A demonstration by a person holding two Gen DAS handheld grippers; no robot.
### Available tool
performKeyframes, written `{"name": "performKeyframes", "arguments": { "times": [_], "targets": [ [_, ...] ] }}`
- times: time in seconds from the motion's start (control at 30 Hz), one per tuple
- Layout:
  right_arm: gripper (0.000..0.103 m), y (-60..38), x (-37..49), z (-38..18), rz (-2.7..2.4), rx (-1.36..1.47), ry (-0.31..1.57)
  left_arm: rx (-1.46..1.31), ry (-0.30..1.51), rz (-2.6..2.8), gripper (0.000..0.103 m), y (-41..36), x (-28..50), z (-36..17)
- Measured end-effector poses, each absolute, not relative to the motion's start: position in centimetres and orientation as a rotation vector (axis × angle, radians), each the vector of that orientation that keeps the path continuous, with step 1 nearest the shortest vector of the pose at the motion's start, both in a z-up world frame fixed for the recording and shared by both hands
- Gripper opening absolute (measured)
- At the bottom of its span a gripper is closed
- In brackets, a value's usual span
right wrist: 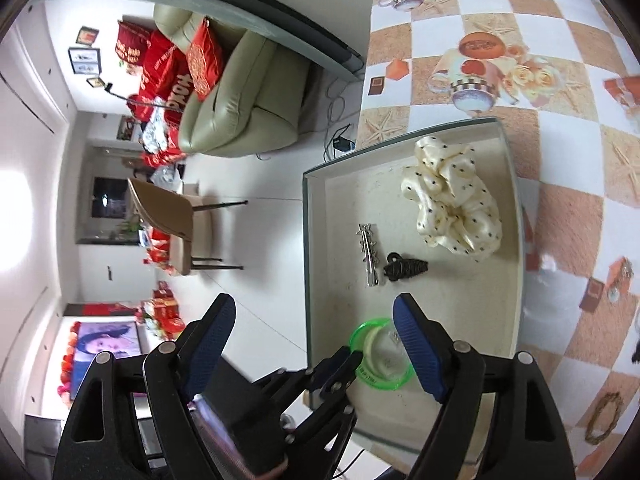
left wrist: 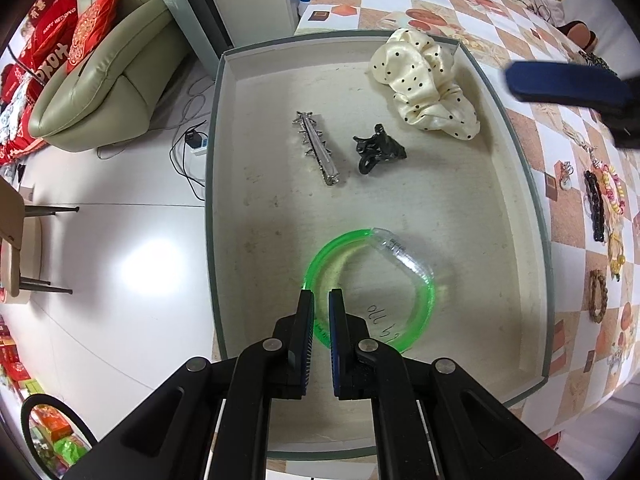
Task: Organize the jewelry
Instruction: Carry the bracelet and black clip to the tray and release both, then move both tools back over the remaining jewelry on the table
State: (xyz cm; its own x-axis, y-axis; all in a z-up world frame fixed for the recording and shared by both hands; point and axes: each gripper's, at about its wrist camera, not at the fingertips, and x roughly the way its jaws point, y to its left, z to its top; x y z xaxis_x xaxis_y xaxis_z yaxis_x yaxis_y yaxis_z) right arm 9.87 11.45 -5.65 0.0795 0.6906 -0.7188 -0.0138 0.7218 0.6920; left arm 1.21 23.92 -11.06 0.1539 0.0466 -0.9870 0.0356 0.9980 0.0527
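A grey-rimmed tray [left wrist: 212, 200] with a cream floor lies on the checked tablecloth. A green translucent bracelet [left wrist: 424, 312] with a clear section sits at its near end. My left gripper [left wrist: 320, 300] points straight down and is shut on the bracelet's green rim. Also in the tray are a cream polka-dot scrunchie [left wrist: 424, 92], a silver hair clip [left wrist: 318, 148] and a black claw clip [left wrist: 378, 152]. My right gripper [right wrist: 314, 308] is open and holds nothing, above the tray's near end [right wrist: 306, 240]. Below it the left gripper [right wrist: 352, 354] pinches the bracelet [right wrist: 380, 386].
Several loose pieces lie on the cloth right of the tray: a black chain [left wrist: 594, 208], a coloured bead string [left wrist: 616, 196] and a wooden bead bracelet [left wrist: 598, 296]. The table edge runs along the tray's left side, with floor, a chair [right wrist: 168, 216] and a sofa [left wrist: 104, 80] beyond.
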Motion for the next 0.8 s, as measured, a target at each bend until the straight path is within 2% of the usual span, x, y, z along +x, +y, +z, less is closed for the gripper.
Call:
{"name": "performKeyframes", "arguments": {
  "times": [0.23,0.57,0.6,0.63,0.7,0.77,0.8],
  "targets": [
    [0.084,6.7,7.5,-3.7,0.483,0.659,1.351,0.039,1.420,-0.008,0.011,23.2,1.1,-10.5],
    [0.084,-3.5,2.9,-5.4,0.194,0.673,1.333,0.029,1.438,-0.037,0.012,22.6,1.8,-10.5],
    [0.084,-4.4,2.2,-5.6,0.161,0.662,1.336,0.029,1.440,-0.032,0.047,22.5,1.8,-10.4],
    [0.084,-5.2,1.6,-5.8,0.132,0.652,1.339,0.030,1.441,-0.015,0.103,22.5,1.8,-10.2],
    [0.085,-6.7,0.4,-6.4,0.085,0.640,1.346,0.050,1.399,0.015,0.103,22.8,2.0,-9.8],
    [0.102,-7.8,-0.5,-6.8,0.055,0.643,1.352,0.039,1.397,-0.002,0.103,22.6,2.3,-9.5],
    [0.103,-8.5,-1.1,-7.1,0.034,0.646,1.351,0.042,1.395,-0.001,0.103,22.5,2.4,-9.4]
  ]
}}
